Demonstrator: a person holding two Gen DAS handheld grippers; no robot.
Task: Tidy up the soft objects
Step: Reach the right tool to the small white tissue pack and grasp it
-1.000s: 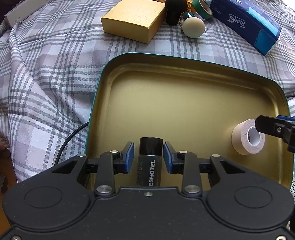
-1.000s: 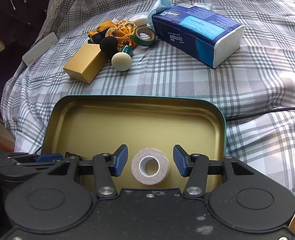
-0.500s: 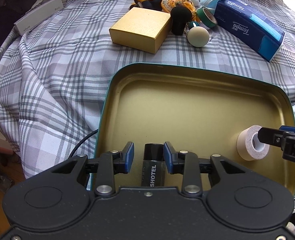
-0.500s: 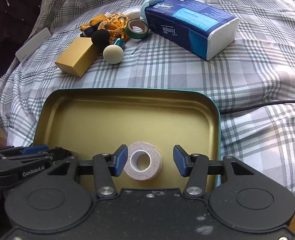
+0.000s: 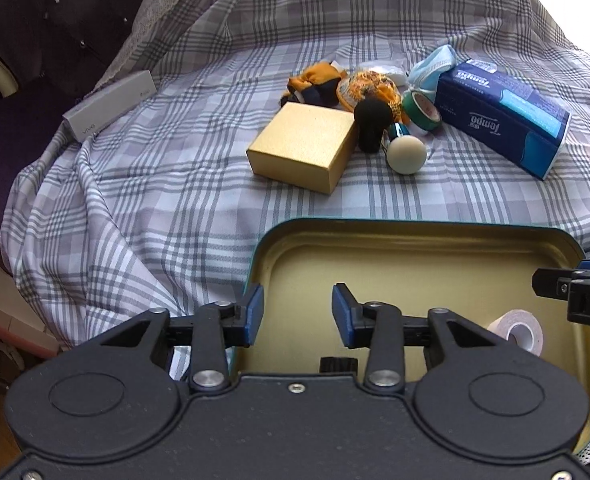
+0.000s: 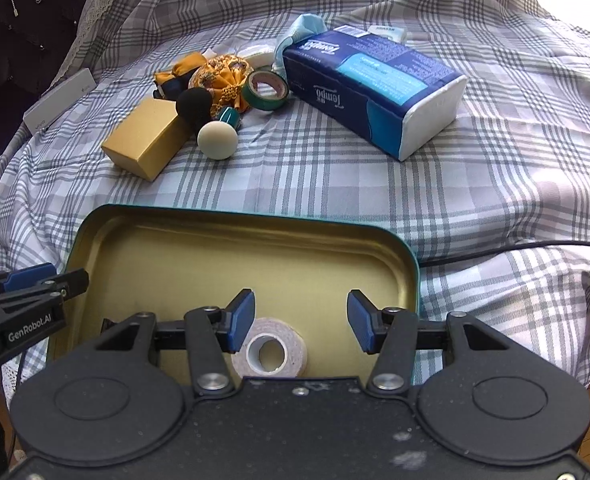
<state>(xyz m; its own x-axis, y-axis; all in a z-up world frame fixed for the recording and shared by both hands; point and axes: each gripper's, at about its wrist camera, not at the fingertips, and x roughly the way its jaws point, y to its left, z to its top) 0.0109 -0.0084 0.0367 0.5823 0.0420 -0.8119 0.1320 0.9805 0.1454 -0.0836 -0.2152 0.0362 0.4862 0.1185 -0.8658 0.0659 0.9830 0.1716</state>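
- Left gripper: jaws opening, nothing between the blue pads; positioned over the near left corner of the tin tray.
- Small black cylinder just below that gripper, inside the tray; only its top edge visible, remainder hidden behind the gripper body.
- Right gripper: released, pads clear of the white tape roll, which lies on the tray floor between and slightly below them, nearer the left pad; lower edge of roll cut off by the gripper body.
- Black cable running off the tray's right side across the plaid cloth.
- Beyond the tray, well apart from it: gold box, black foam piece touching it, cream ball just beside.
- Further back: green tape roll, orange patterned fabric bundle, blue tissue pack, pale blue face mask partly hidden behind the pack.
- Far left: grey slim box at the cloth's edge.
- White items behind the fabric bundle too obscured to identify.
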